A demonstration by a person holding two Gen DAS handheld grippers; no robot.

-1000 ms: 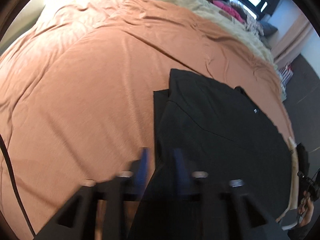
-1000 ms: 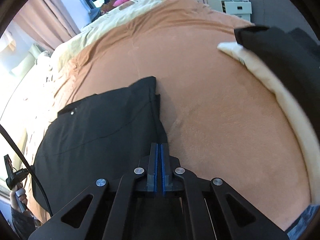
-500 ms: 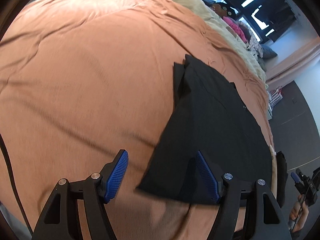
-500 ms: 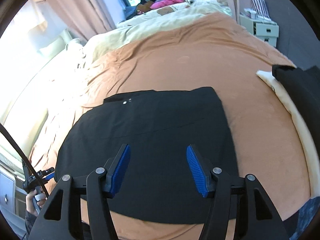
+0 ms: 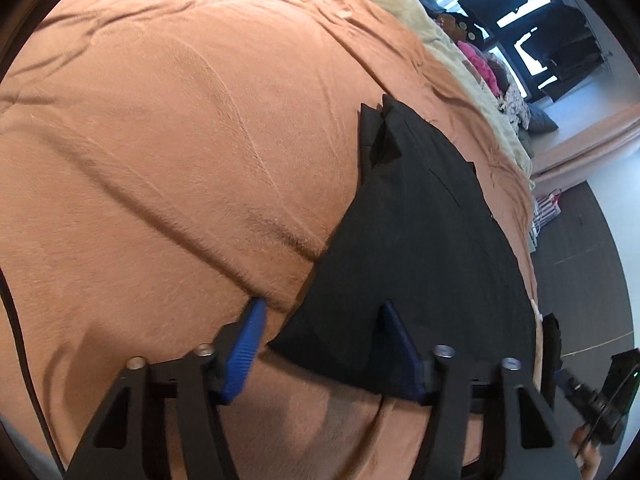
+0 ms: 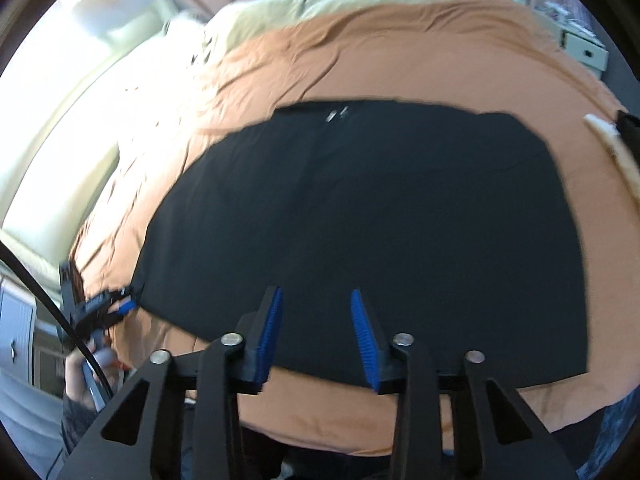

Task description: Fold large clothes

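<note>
- We see a black garment (image 5: 420, 248) lying flat on the bed's orange cover (image 5: 180, 160), folded into a broad panel near the bed's near edge.
- In the right wrist view the same garment (image 6: 380, 208) spreads wide across the cover (image 6: 400, 48), its near hem running close along the near edge of the bed; a small metal fastener shows at its far edge.
- In the left wrist view, one corner of the garment points toward us, and at its far end a folded layer sticks up slightly.
- Our left tongs (image 5: 320, 344) have just been closing, yet the blue pads still stand apart. The near corner of the garment lies between them, the right pad over the cloth and the left pad over bare cover; we see neither pad pressing on it.
- Our right tongs (image 6: 316, 332) have also just been closing and stand partly open. They sit over the garment's near hem with cloth showing in the gap, but the pads do not pinch it.
- From the right wrist view we make out the other tongs (image 6: 100, 308) at the garment's left corner, with a hand (image 6: 84, 376) behind them.
- A pale blanket (image 5: 400, 4) lies along the far side of the bed beyond the orange cover.
- At the right edge of the bed, a cream piece (image 6: 616, 148) with something dark on it is partly in sight.
</note>
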